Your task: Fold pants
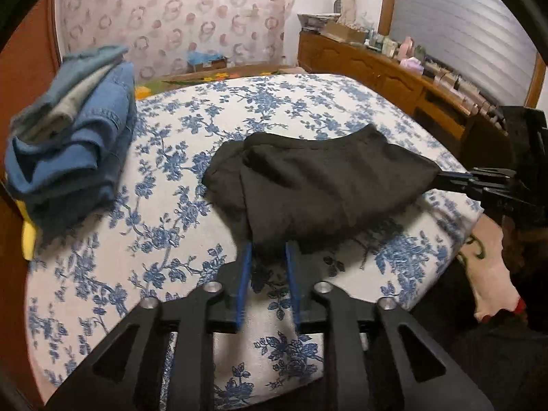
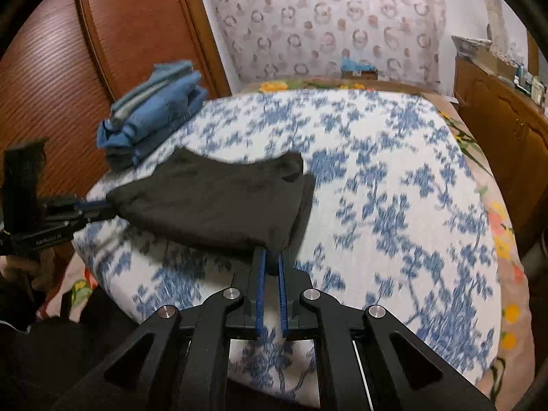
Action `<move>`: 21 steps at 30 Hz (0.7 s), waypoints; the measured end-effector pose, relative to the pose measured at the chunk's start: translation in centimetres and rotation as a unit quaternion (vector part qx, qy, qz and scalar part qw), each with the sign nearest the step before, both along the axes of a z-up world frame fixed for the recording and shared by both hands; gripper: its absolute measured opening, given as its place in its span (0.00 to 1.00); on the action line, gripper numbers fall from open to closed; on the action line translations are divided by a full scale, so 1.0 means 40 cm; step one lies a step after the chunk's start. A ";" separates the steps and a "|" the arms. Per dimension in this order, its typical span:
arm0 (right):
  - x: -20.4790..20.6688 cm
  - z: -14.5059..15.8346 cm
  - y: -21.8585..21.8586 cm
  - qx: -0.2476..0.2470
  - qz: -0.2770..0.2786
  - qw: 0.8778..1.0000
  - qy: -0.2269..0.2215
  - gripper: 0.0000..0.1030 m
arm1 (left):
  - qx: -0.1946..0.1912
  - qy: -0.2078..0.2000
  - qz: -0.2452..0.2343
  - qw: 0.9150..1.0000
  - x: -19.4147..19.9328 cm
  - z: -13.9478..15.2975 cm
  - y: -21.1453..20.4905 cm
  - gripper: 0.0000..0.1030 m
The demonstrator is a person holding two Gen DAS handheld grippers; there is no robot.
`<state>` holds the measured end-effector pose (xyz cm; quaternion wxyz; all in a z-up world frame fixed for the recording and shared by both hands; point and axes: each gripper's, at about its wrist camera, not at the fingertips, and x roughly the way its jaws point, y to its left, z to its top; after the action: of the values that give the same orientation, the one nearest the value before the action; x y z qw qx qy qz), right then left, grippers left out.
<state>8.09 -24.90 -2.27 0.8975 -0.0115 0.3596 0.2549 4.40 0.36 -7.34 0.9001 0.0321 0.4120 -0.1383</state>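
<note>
Black pants (image 1: pixel 318 178), folded into a compact bundle, hang just above the blue-flowered bed cover (image 1: pixel 191 157), held at two corners. My left gripper (image 1: pixel 269 250) is shut on the near corner of the pants. My right gripper (image 2: pixel 270 253) is shut on the other corner; it shows in the left wrist view (image 1: pixel 445 179) at the right end of the pants. In the right wrist view the pants (image 2: pixel 219 198) stretch left to the left gripper (image 2: pixel 99 207).
A stack of folded blue jeans and clothes (image 1: pixel 72 144) lies at the bed's left edge, also seen in the right wrist view (image 2: pixel 154 116). A wooden dresser (image 1: pixel 394 75) with clutter stands right. A wooden wardrobe (image 2: pixel 68 78) is on the left.
</note>
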 end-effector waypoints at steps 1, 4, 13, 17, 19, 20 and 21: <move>-0.001 -0.003 0.003 -0.001 0.001 1.000 0.003 0.05 | -0.006 0.000 -0.002 1.000 0.001 0.003 0.001 0.31; -0.003 0.007 0.007 0.003 -0.005 1.000 -0.002 0.13 | -0.017 -0.011 0.001 1.000 0.005 0.018 0.013 0.43; 0.003 0.052 0.002 0.000 -0.022 0.999 -0.034 0.36 | -0.048 0.004 0.005 0.999 0.093 -0.004 0.023 0.37; 0.040 0.041 0.029 0.001 -0.017 0.999 -0.027 0.36 | -0.047 0.020 0.006 0.999 0.124 -0.039 0.014 0.33; 0.064 0.027 0.045 -0.001 -0.014 1.000 -0.017 0.36 | -0.047 0.021 0.007 0.999 0.125 -0.049 0.015 0.28; 0.070 0.020 0.052 -0.004 -0.014 1.000 -0.014 0.36 | -0.047 0.021 0.007 0.999 0.123 -0.052 0.018 0.24; 0.079 0.012 0.057 -0.008 -0.014 1.000 -0.011 0.36 | -0.047 0.019 0.008 0.999 0.121 -0.054 0.021 0.18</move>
<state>11.24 -22.61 -1.80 0.9047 -0.0165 0.3522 0.2392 9.24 1.22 -9.48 0.8935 -0.0161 0.4226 -0.1508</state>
